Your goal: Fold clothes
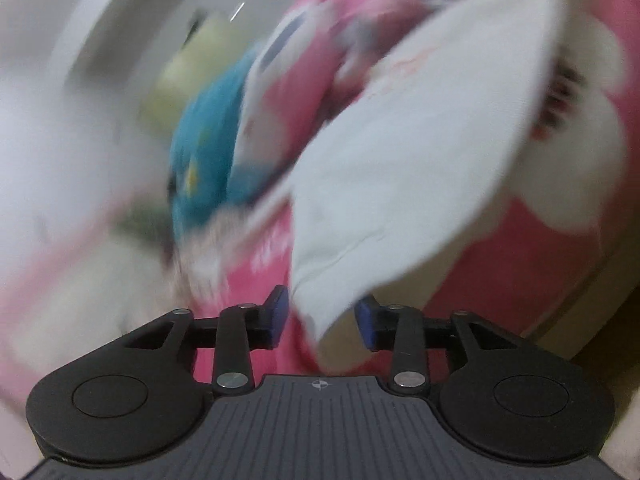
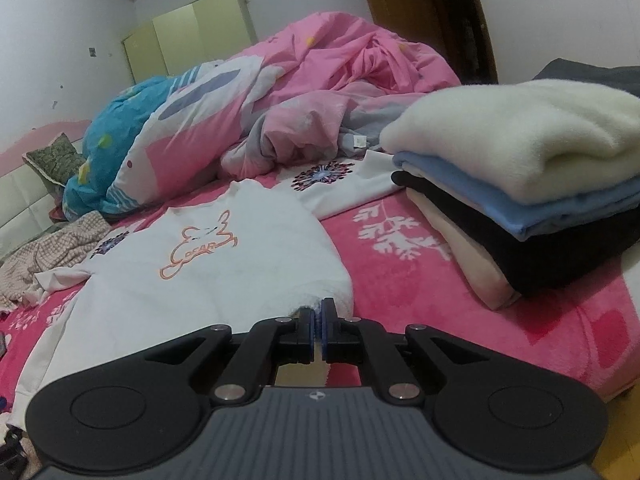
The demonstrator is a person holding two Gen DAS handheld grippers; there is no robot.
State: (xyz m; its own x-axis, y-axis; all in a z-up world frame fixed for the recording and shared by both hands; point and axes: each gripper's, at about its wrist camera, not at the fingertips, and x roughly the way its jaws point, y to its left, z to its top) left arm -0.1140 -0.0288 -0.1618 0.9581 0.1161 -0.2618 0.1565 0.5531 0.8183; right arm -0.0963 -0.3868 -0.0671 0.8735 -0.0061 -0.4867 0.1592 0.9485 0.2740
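Right at the tips of the right gripper (image 2: 319,322), the white sweatshirt (image 2: 208,264) lay spread on the pink blanket (image 2: 420,280), and its near hem was pinched between the closed-up fingers. Off to that gripper's right sat a stack of folded clothes (image 2: 520,184), with a rumpled pink duvet (image 2: 320,80) further ahead. The left gripper (image 1: 322,320) had its fingers apart, white fabric (image 1: 400,184) hanging between them, everything pretty blurry.

White sweatshirt (image 2: 192,264) with orange print, spread flat on pink bed, beside stack of 4 folded garments (image 2: 532,188).
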